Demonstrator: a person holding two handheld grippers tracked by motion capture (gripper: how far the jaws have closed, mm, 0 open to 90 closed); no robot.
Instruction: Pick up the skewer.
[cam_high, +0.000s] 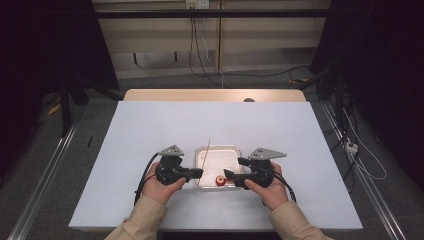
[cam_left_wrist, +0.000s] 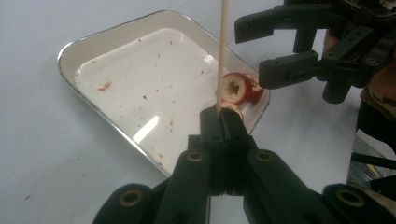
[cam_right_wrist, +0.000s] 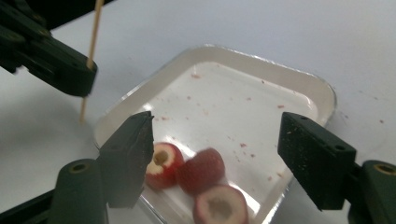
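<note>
White table cover (cam_high: 150, 150), no readable writing or labels anywhere. One shallow metal tray (cam_high: 220, 150) sits near the front edge, speckled with red bits. Two grippers: left gripper (cam_left_wrist: 221, 122) clamped tight on one thin wooden skewer (cam_left_wrist: 222, 51); right gripper (cam_right_wrist: 215, 149) jaws apart, nothing pinched. Three red fruit pieces (cam_right_wrist: 201, 179), cored, lie in the tray's near corner, between the right jaws.
</note>
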